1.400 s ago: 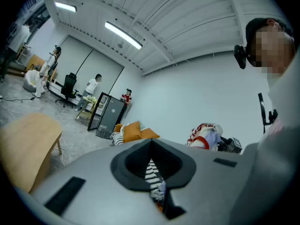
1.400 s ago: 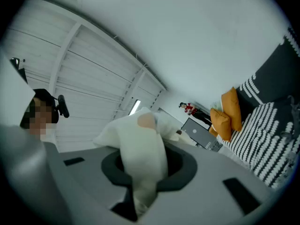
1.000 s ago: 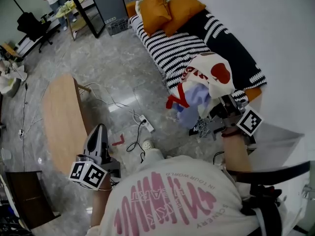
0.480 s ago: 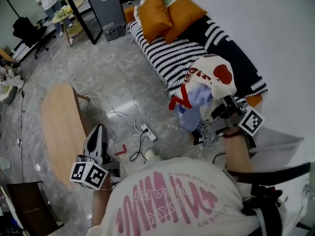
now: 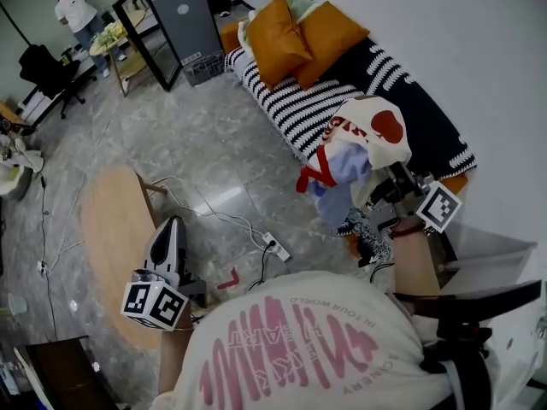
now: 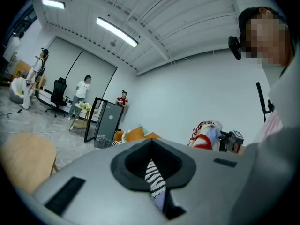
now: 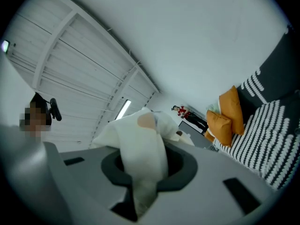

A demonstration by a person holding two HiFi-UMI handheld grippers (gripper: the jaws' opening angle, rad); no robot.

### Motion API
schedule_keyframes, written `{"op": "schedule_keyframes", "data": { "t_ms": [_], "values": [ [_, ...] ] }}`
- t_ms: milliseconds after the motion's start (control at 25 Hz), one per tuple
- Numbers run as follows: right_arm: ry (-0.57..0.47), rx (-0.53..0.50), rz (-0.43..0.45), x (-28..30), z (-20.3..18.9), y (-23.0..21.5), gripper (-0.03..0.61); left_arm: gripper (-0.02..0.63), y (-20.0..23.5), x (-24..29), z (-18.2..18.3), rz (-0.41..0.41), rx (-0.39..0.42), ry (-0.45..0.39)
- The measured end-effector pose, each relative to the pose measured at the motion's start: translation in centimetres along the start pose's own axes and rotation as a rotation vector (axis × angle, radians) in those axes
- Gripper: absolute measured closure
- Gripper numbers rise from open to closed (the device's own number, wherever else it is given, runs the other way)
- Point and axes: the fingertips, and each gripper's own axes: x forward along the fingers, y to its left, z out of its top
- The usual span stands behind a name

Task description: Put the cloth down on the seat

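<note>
Room: grey stone floor [image 5: 197,135], an oval wooden worktop [image 5: 115,246] at the near left and a long sofa against the right wall.
Left gripper [image 5: 173,225]: beside the worktop's right edge and well apart from the cloth. Its jaws are together with nothing between them.
Floor: a power strip [image 5: 275,248] and its cable lie between the person and the sofa, so watch your footing when stepping closer.
Seat [image 5: 291,101]: covered in black-and-white stripes. Orange cushions [image 5: 278,28] fill the far end, while the middle and near stretch look free.
Cloth [image 5: 359,143]: a bunched white, red and pale blue bundle, held up in the air by the near end of the sofa and not yet on the seat.
Right gripper [image 5: 382,191]: clamped on a fold of the cloth, which rises out of the jaws in the right gripper view.
Doing it well: carry the bundle over the free striped stretch and lower it until the seat takes its weight. Only then part the jaws, clear of the front edge so nothing slides to the floor.
</note>
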Motion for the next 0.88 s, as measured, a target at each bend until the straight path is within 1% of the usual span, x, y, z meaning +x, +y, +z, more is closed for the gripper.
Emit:
{"op": "schedule_keyframes", "data": {
  "t_ms": [120,360,400,520,560,720,880],
  "values": [
    [-0.013,0.006,-0.013,1.8,-0.4,0.0,0.502,0.604,1.8,0.3,1.4,-0.001,0.001,-0.005],
    [-0.030,0.004,-0.020,1.8,-0.8,-1.4,0.502,0.604,1.8,1.2,0.1,-0.037,0.036,0.018],
    [-0.026,0.002,-0.026,1.8,-0.9,-1.5,0.502,0.604,2.0,1.3,-0.1,-0.040,0.021,0.021],
    [-0.014,0.001,-0.056,2.0,-1.0,-1.8,0.502,0.604,3.1,1.3,-1.2,-0.041,-0.076,0.039],
    [-0.014,0.000,-0.067,2.0,-1.0,-1.8,0.502,0.604,3.4,1.3,-1.6,-0.040,-0.092,0.046],
    [-0.026,-0.024,-0.096,1.5,-0.8,-2.3,0.502,0.604,3.9,0.3,-2.1,-0.040,-0.073,0.047],
    [-0.041,-0.019,-0.115,1.6,-0.8,-3.5,0.502,0.604,4.5,-0.6,-2.9,-0.014,-0.126,0.047]
  ]
}}
